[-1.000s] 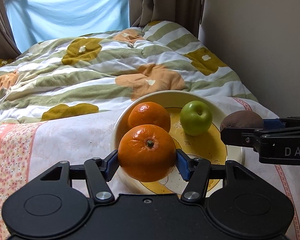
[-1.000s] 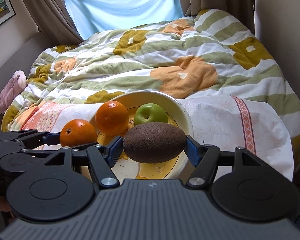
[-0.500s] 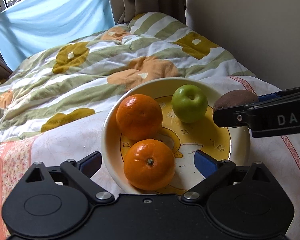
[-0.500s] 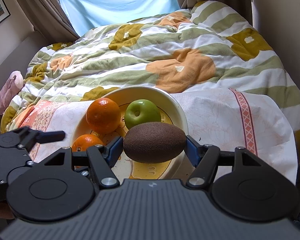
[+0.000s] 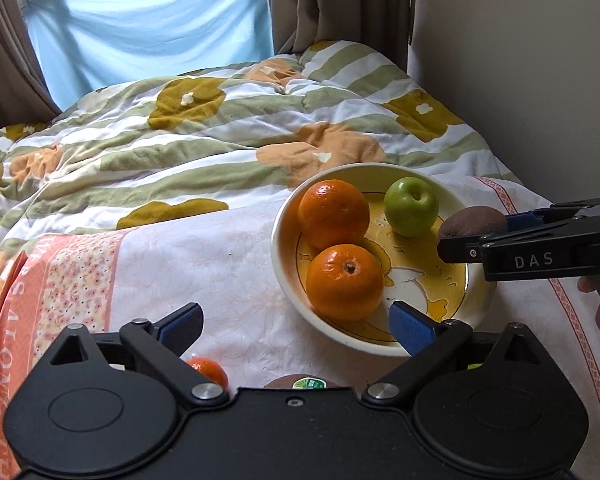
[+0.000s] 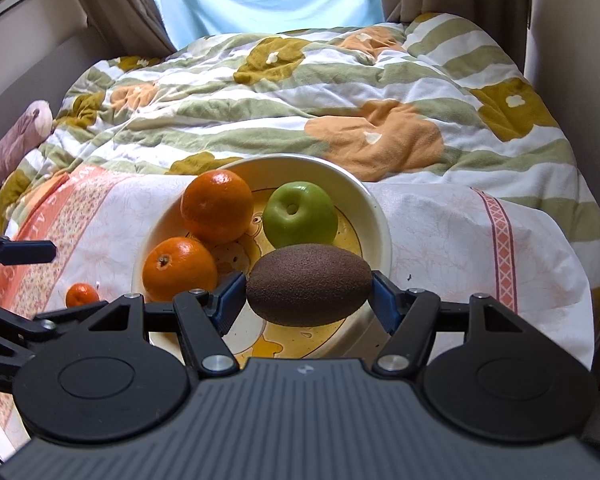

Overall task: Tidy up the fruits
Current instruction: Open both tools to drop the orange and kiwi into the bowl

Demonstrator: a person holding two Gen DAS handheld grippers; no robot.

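Observation:
A cream bowl (image 5: 284, 216) (image 6: 376, 216) on the bed's cloth holds two oranges, a near one (image 5: 345, 282) (image 6: 179, 268) and a far one (image 5: 333, 213) (image 6: 217, 206), and a green apple (image 5: 411, 206) (image 6: 302, 216). My left gripper (image 5: 296, 324) is open and empty, just short of the bowl's near rim. My right gripper (image 6: 309, 294) is shut on a brown kiwi (image 6: 309, 285) (image 5: 473, 222) and holds it above the bowl's right side. A small mandarin (image 5: 206, 370) (image 6: 82, 295) and another kiwi with a green sticker (image 5: 300, 382) lie on the cloth below my left gripper.
The bowl stands on a white and pink cloth (image 5: 188, 264) over a striped flowered duvet (image 5: 220, 136). A wall (image 5: 520, 60) runs along the right. Curtains and a blue sheet (image 5: 152, 28) hang at the far end. A pink soft toy (image 6: 20, 136) lies far left.
My left gripper opened, left its orange in the bowl and drew back and up. My right gripper moved over the bowl with the kiwi still held.

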